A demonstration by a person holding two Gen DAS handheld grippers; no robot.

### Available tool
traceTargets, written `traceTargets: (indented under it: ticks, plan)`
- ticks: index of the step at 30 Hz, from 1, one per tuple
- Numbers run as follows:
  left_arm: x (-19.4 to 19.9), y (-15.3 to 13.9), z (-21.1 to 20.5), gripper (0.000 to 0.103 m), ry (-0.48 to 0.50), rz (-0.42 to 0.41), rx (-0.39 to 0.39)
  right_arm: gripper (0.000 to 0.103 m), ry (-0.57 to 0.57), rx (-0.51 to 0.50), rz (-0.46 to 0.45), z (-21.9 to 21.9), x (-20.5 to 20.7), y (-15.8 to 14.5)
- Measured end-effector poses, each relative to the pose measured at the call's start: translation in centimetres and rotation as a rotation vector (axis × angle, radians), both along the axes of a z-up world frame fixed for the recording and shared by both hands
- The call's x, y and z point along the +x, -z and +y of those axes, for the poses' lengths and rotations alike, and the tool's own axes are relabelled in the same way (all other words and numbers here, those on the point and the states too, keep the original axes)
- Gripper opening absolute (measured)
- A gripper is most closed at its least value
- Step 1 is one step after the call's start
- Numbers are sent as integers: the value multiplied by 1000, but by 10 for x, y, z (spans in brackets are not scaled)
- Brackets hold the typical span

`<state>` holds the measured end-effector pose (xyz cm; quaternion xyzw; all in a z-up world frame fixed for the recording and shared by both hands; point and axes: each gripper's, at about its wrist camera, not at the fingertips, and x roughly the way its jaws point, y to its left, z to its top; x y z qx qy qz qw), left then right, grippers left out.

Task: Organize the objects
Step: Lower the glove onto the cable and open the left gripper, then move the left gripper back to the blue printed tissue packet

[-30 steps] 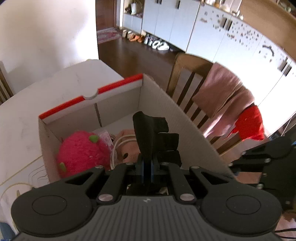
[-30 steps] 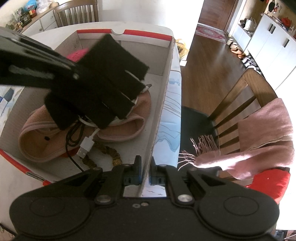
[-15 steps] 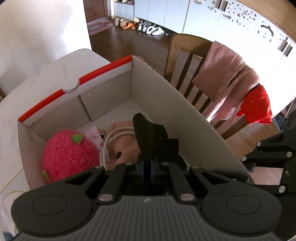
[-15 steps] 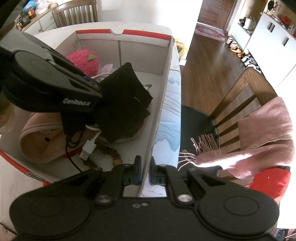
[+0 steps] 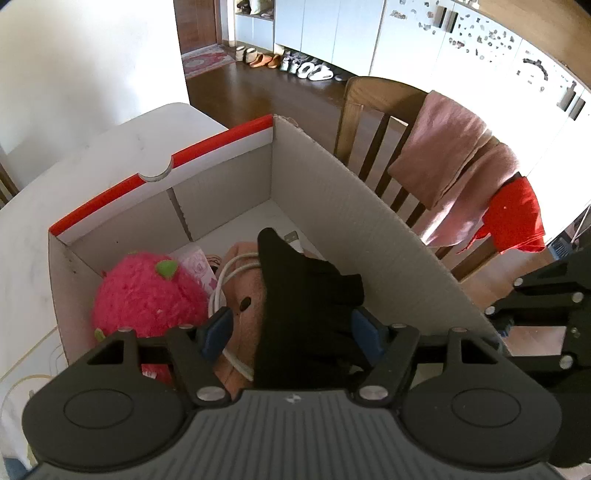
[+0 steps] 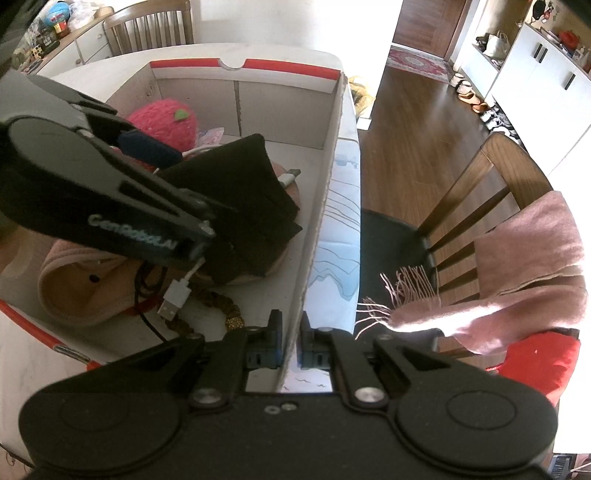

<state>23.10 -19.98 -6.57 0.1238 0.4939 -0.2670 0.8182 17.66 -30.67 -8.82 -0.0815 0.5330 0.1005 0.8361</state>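
Observation:
An open cardboard box (image 5: pixel 221 177) with a red rim stands on the white table (image 5: pixel 92 162). My left gripper (image 5: pixel 291 330) hangs over it, its jaws opening. A black cloth (image 5: pixel 306 295) lies between them, no longer pinched, and rests on a pink fabric piece (image 6: pixel 74 288) inside the box (image 6: pixel 280 92). The black cloth (image 6: pixel 251 192) leans toward the box's right wall. A pink plush strawberry (image 5: pixel 147 291) sits at the box's left, beside a white USB cable (image 6: pixel 177 295) and a bead string (image 6: pixel 221 310). My right gripper (image 6: pixel 292 343) is shut on the top edge of the box's near side wall.
A wooden chair (image 6: pixel 491 177) stands right beside the table, with a pink scarf (image 6: pixel 517 258) and a red cloth (image 6: pixel 543 362) draped over its back. Beyond it lie wooden floor and white cabinets. A second chair (image 6: pixel 147 22) stands at the table's far side.
The left jaws have spread wide and let go of the black cloth, which now sits loose in the box. The right gripper keeps its hold on the box wall.

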Motion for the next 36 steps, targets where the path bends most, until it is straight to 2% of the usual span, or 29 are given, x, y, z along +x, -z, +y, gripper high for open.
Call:
traceTargets:
  ticks: [12,18,22,25,30,32,36]
  plan:
    - [-22,-35,21,70,-12,-50,-80,6,-1,-5,1,0,0,-1]
    - [-39,-59,51,70,-53,-100,-109,6,-1,-14,0,1,-1,-1]
    - [-51,-68,84,77,-118,-121,-125,7,-3,-18,-1,3,-1,-1]
    - [-57,-70,112,78,-179,-130,-113,7,-3,-19,1,3,-1,-2]
    - [-67,-65,161,78,-284,-137,-71,7,-5,-24,4,4,0,-2]
    - [-71,-62,180,83,-329,-141,-50,8,-6,-29,5,6,0,-1]
    - [-75,-51,219,84,-432,-137,-1,9,-6,-34,7,7,0,-1]
